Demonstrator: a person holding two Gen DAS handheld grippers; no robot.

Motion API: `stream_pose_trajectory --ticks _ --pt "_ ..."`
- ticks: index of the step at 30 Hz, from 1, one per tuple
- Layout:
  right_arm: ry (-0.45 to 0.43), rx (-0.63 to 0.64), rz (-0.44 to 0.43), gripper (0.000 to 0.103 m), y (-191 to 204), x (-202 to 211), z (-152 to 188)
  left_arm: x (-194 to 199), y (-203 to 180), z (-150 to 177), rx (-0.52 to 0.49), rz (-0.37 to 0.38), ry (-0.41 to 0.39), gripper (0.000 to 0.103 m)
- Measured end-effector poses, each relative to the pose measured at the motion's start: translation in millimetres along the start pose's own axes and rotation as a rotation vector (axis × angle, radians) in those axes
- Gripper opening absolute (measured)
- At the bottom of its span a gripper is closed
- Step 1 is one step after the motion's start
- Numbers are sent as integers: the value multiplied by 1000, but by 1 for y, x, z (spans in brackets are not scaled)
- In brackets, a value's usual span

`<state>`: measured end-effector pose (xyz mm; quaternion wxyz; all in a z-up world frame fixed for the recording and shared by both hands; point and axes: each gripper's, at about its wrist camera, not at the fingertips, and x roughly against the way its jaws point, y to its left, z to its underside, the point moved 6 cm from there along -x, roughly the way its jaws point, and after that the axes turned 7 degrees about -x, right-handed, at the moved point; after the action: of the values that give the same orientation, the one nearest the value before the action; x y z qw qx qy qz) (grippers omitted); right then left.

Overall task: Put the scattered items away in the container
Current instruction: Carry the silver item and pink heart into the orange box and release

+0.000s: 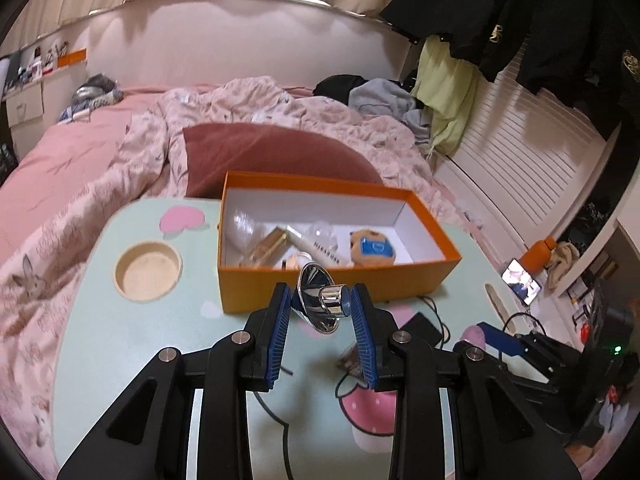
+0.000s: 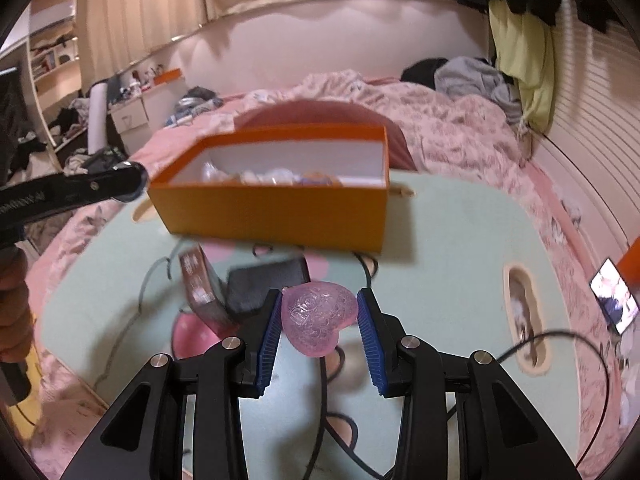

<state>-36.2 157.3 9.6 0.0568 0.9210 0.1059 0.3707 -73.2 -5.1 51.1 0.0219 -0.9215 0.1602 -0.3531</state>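
low in the left wrist view, the left gripper is clamped on a shiny chrome funnel-shaped piece by its stubby neck, lifted above the mint table. in the right wrist view, the right gripper pinches a translucent pink heart embossed with roses. beyond sits the open orange box — white inside, holding a white tube lettered "mixsoon", a gold bottle and a plush cookie.

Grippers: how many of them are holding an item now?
2. The left gripper holds a chrome funnel-shaped piece near the orange box. The right gripper holds a pink heart-shaped case above the table.
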Motion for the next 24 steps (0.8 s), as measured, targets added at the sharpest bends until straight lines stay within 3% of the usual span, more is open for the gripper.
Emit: stream_pose_trajectory --ticks 9,15,19,24 --pt "-56 13 -63 36 8 -7 -76 -21 4 -50 -21 -5 7 32" --pt "26 -22 -72 36 11 -56 -110 -65 13 -70 -11 -28 56 32" --pt "85 -52 -50 36 8 -88 -118 -101 24 -67 3 -61 135 32" --pt "130 -73 -34 37 9 -114 -122 -123 38 -65 128 7 179 32"
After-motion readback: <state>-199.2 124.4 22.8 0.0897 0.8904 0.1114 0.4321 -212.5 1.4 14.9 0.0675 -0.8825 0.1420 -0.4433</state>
